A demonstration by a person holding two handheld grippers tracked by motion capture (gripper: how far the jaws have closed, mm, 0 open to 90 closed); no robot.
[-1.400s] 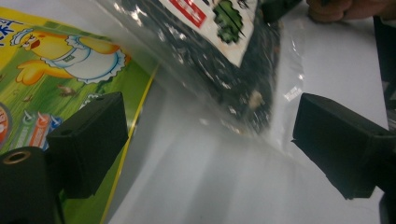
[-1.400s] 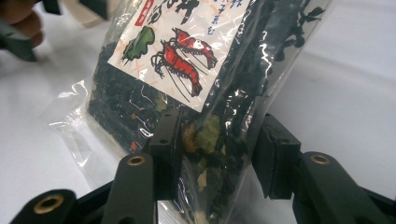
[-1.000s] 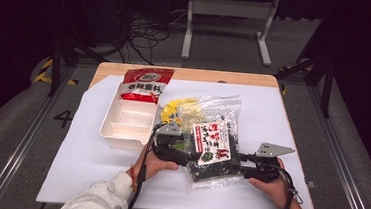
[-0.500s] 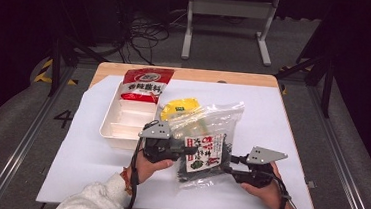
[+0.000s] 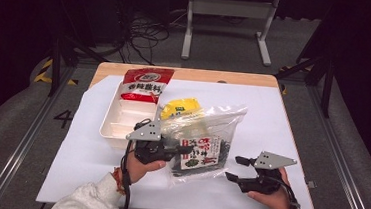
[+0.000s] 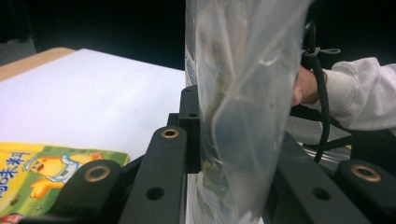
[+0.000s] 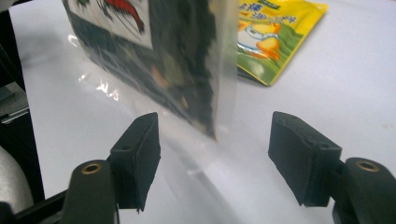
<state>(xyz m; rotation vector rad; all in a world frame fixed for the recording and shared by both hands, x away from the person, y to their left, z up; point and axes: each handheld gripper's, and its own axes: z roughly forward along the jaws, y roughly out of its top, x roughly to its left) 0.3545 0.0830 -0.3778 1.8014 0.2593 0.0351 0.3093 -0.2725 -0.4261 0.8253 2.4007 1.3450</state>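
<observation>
Clear plastic bag [image 5: 201,143], holding a dark printed packet, hangs lifted off the white-covered bench [image 5: 292,123], pinched along one side edge by the left gripper [image 5: 180,149]. In the left gripper view its black fingers [image 6: 189,135] press together on the bag's film [image 6: 243,102], gripping it firmly. The right gripper [image 5: 232,168] sits just off the bag's opposite side, apart from it. Its jaws have just been opening, and in the right gripper view the fingers [image 7: 137,158] stand wide, with the bag's lower corner [image 7: 196,93] hanging beyond and between them, untouched by either pad.

Beyond the left fingers lies a yellow snack pouch [image 5: 183,108] flat on the bench, partly behind the bag. Further beyond, to the person's left, stands a white tray [image 5: 117,121] with a red packet [image 5: 145,84] resting across its far end.

The step in hand looks like a re-grip by the right gripper while the left alone carries the bag. To do it well, the left fingers should hold their pinch steady and level so the bag does not swing. The right fingers should move in around the free edge, catch both layers of film rather than the bulky packet inside, and close fully before any pulling begins. Slack, slippery film could slide out of a shallow pinch.
</observation>
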